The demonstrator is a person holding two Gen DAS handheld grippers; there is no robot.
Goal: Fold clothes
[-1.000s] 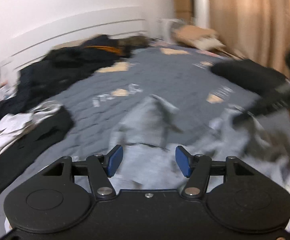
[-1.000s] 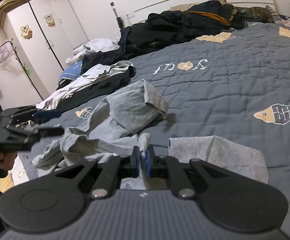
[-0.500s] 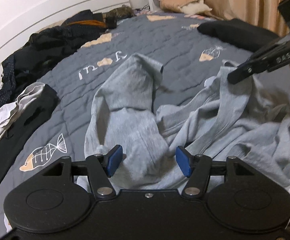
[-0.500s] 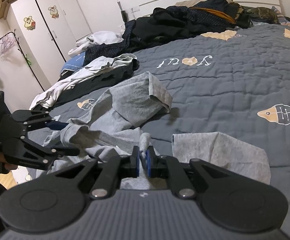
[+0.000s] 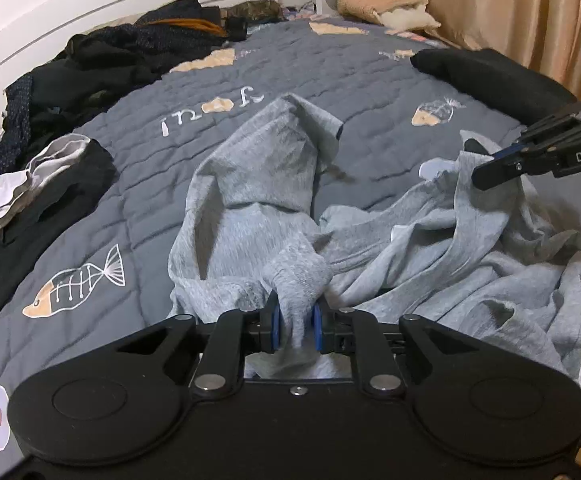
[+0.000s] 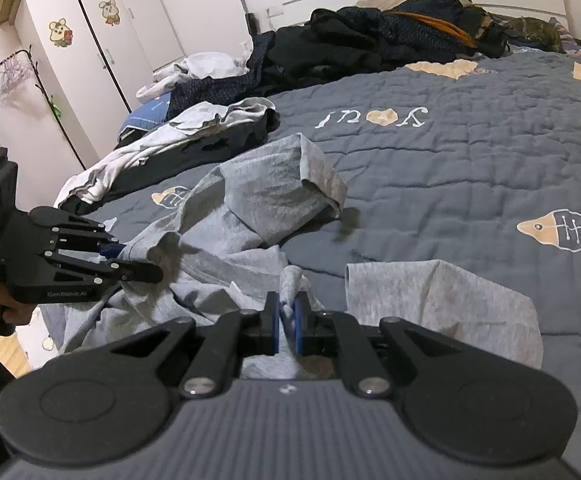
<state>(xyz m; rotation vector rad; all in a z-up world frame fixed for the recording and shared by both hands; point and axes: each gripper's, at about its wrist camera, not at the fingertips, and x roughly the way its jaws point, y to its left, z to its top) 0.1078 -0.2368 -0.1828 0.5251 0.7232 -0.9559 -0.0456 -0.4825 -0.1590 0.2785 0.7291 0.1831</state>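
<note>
The grey garment [image 5: 250,208] lies crumpled on the near part of the bed [image 5: 370,92], its shape hard to read: 1 cuffed tube of cloth points up the quilt, the rest bunches toward the right edge. The left gripper [image 5: 296,322] has its 2 fingers closed on a thick wad of the grey cloth; the gripper body cuts off whatever lies below. The right gripper [image 6: 286,322] pinches a thin fold of the same garment, its fingers almost touching. Only the right wrist view shows a flat grey panel [image 6: 442,300] spread just right of that grip. Beyond the garment the quilt lies open up to the dark clothes pile [image 6: 390,36] at the headboard. Black and white clothes [image 5: 38,184] crowd the left edge. The left view alone shows a black bundle [image 5: 490,76] and the curtain [image 5: 510,12]; the right view alone shows the wardrobe [image 6: 90,48].
</note>
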